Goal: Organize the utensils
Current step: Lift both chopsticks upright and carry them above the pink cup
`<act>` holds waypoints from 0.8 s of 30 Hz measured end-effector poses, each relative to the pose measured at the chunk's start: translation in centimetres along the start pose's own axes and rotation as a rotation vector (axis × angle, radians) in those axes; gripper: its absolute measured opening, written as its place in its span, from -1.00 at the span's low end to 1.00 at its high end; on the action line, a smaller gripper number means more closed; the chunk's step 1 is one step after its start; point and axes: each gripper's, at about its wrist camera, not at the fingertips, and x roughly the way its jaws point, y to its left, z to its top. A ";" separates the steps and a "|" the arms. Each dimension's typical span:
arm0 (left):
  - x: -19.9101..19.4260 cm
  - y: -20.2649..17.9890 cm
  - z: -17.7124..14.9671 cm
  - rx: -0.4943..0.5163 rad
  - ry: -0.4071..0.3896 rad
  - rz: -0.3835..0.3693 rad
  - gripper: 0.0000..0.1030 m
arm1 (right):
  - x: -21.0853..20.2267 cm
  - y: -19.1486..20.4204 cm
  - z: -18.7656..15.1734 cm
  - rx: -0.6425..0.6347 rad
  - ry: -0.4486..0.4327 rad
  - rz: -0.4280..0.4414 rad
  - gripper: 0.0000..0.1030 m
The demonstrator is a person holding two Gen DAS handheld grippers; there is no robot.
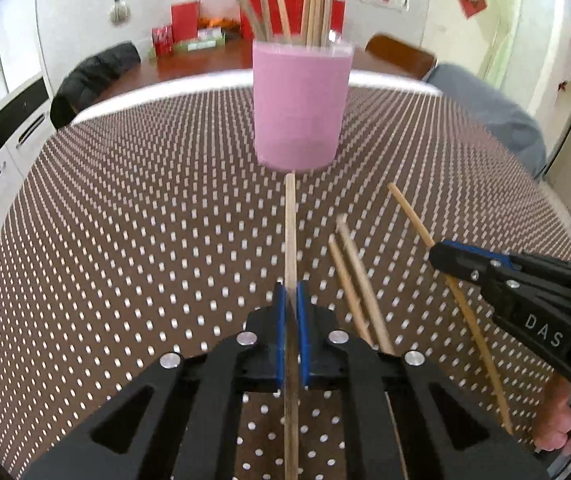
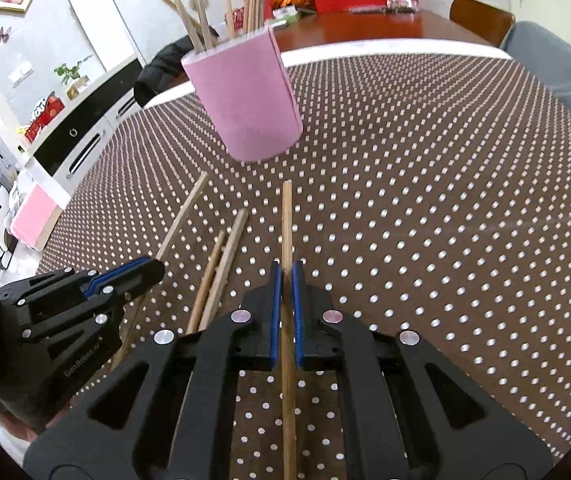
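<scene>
A pink cup [image 1: 299, 108] stands upright on the table with several wooden chopsticks in it. My left gripper [image 1: 290, 288] is shut on one pale chopstick [image 1: 290, 220] whose far tip nearly meets the cup's base. My right gripper [image 2: 286, 270] is shut on a darker chopstick [image 2: 286, 220] that points toward the cup [image 2: 245, 100]. Each gripper shows in the other's view: the right gripper [image 1: 439, 258] at the right edge, the left gripper [image 2: 155, 270] at the left. Two loose chopsticks [image 1: 355, 280] [image 2: 221, 264] lie side by side on the cloth between the grippers.
The table wears a brown cloth with white dots [image 2: 425, 220]. Beyond its far edge is a wooden table [image 2: 365, 28] with red boxes, and chairs around it. White cabinets [image 1: 1, 148] stand at the left. A person's hand [image 1: 553, 420] grips the right tool.
</scene>
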 end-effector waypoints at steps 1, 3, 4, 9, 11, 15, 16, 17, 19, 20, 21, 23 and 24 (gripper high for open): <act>-0.5 0.6 0.1 -0.007 -0.021 -0.009 -0.87 | -0.4 0.1 0.2 0.002 -0.012 -0.004 -0.89; -1.0 0.7 0.4 -0.026 -0.059 -0.024 -0.87 | -1.1 0.2 0.6 -0.002 -0.036 -0.011 -0.89; -1.6 0.9 0.8 -0.040 -0.094 -0.041 -0.87 | -1.5 0.3 0.8 -0.004 -0.049 -0.016 -0.89; -3.5 0.8 1.7 -0.035 -0.184 -0.011 -0.87 | -3.5 0.8 2.1 -0.014 -0.112 -0.017 -0.89; -4.1 0.6 2.3 -0.040 -0.203 -0.013 -0.87 | -4.3 1.1 2.4 -0.022 -0.140 -0.017 -0.89; -5.2 0.6 3.3 -0.039 -0.249 -0.025 -0.87 | -5.4 1.8 3.0 -0.052 -0.178 -0.022 -0.89; -5.3 0.6 3.4 -0.039 -0.256 -0.026 -0.87 | -5.4 2.0 3.0 -0.067 -0.177 -0.023 -0.89; -5.6 0.5 3.6 -0.039 -0.257 -0.027 -0.87 | -5.1 2.4 2.9 -0.103 -0.166 -0.028 -0.89; -6.1 0.4 3.3 -0.038 -0.244 -0.034 -0.87 | -4.4 2.8 2.6 -0.140 -0.144 -0.062 -0.86; -6.1 0.5 3.1 -0.038 -0.235 -0.034 -0.87 | -3.7 2.8 2.4 -0.142 -0.125 -0.093 -0.72; -5.9 0.5 2.8 -0.041 -0.223 -0.033 -0.87 | -2.9 2.8 2.3 -0.145 -0.100 -0.111 -0.53; -5.5 0.7 2.4 -0.051 -0.189 -0.037 -0.87 | -1.8 2.1 2.1 -0.130 -0.066 -0.127 0.68; -5.2 0.8 2.2 -0.052 -0.178 -0.038 -0.87 | -1.5 1.8 1.9 -0.120 -0.077 -0.135 0.68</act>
